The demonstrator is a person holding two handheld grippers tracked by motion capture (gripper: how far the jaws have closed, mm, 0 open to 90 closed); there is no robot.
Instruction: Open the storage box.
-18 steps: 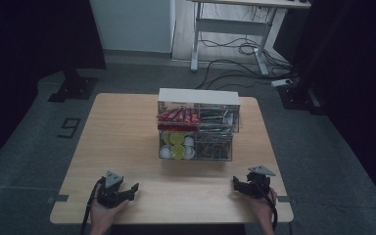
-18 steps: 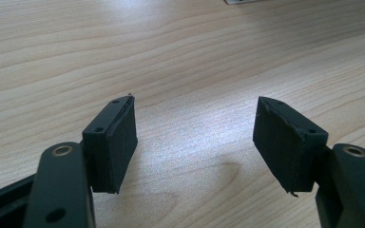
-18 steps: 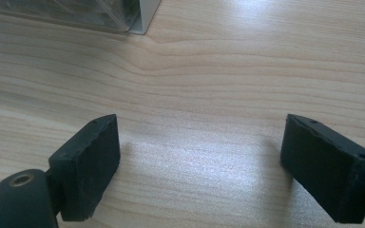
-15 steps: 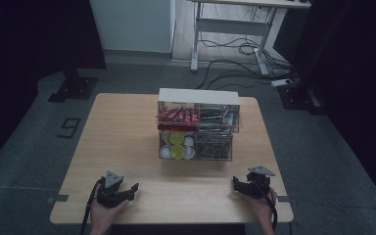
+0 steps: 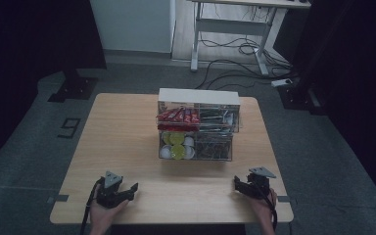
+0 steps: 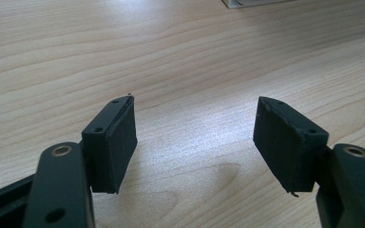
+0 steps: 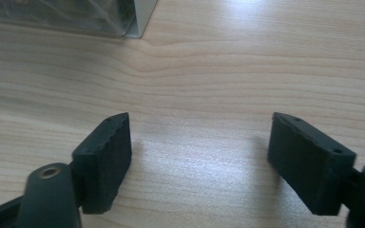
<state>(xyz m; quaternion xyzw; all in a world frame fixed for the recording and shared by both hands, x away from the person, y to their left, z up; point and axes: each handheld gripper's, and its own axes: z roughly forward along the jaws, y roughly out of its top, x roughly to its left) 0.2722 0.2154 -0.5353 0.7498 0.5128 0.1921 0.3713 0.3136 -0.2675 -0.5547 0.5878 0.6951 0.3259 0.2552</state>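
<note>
High view: organizer (image 5: 196,128) well beyond both claws.

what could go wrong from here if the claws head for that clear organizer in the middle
1. The clear organizer is stacked two tiers high; a push from the left claw or right claw may slide or tip it.
2. Its lower tier holds loose round capsules packed together, so an open claw might nudge several at once.
3. Cables trail from both claws across the table edge and could snag.

Grey floor (image 5: 39,147); white wall (image 5: 132,24) at 12 o'clock, desk frame (image 5: 230,29) and cables (image 5: 235,49) at 1 o'clock.
</note>
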